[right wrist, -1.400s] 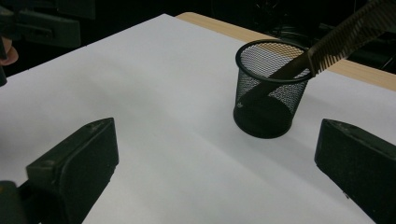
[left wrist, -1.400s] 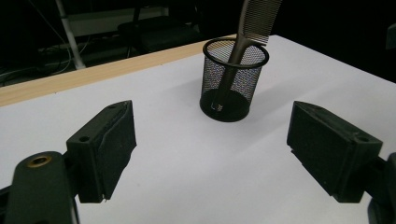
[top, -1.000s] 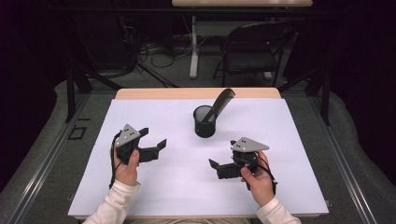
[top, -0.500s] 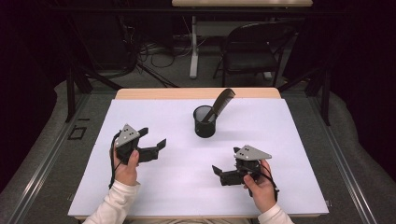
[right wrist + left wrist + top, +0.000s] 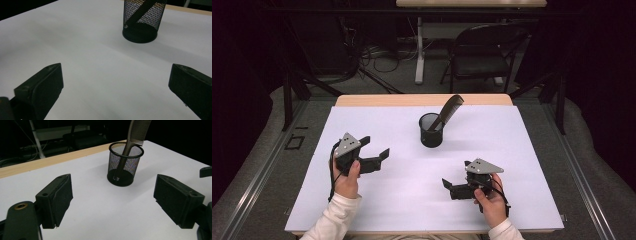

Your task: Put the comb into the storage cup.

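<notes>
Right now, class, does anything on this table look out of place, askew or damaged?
Nothing stands out. The mesh cup stands upright on the white table, and the comb merely leans against its rim. Both grippers are open, empty.

dark room, folding chair (image 5: 482,52), grey floor (image 5: 377,82)

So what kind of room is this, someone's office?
More likely a lab or recording studio than an office. The table wears a plain white cover, dark curtains surround it, and loose cables lie on the floor behind. A person holds a hand-held gripper in each hand beside a mesh cup holding a comb.
</notes>
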The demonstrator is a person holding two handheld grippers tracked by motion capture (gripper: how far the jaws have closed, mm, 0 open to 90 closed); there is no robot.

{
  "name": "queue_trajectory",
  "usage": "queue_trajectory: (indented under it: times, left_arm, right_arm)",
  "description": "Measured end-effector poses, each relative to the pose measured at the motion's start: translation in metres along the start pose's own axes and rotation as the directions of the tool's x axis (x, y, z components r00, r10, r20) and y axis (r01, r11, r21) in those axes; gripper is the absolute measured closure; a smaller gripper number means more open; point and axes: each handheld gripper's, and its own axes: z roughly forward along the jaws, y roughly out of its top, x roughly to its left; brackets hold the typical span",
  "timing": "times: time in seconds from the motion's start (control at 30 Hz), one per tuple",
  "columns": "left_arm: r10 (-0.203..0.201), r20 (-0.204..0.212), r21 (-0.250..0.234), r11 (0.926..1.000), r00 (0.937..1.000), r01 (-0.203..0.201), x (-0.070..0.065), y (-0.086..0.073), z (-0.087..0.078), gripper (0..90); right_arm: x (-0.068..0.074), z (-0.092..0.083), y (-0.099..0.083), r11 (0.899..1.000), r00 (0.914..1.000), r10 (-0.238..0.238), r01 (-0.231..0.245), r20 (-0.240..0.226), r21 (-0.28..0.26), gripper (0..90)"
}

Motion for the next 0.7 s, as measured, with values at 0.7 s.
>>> queue_trajectory:
  times: [0.7]
  left_arm:
    - [0.0,-0.002,0.007,1.0,1.0,0.0,0.0003,-0.0009,0.0011,15.8]
  right_arm:
    - [-0.003,0.0085,-0.0093,1.0,0.9999,-0.003,0.003,0.013,0.02,0.0]
